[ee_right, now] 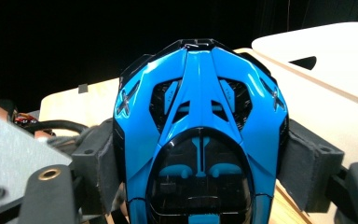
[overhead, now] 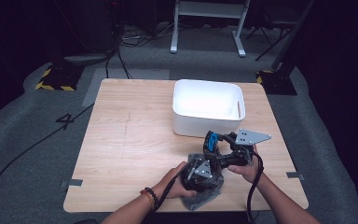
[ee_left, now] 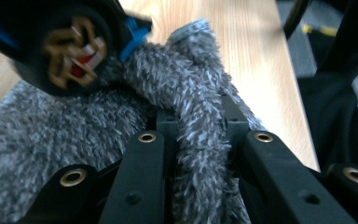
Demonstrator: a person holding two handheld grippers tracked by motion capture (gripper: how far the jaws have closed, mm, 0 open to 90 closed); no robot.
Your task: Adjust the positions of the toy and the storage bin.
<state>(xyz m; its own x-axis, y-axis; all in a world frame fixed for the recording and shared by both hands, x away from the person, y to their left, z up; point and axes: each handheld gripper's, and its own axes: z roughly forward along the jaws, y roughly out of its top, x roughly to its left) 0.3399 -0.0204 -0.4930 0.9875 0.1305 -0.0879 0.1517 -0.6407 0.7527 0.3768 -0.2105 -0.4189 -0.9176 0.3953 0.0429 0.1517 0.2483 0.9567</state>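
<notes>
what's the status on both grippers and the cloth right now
Left gripper shut on grey cloth. Right gripper clamps blue toy car. White bin behind, path clear.

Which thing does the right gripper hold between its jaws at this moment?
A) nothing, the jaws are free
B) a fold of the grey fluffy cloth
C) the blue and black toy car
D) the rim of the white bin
C: in the right gripper view the right gripper has its pads pressed on both sides of the blue and black toy car.
</notes>
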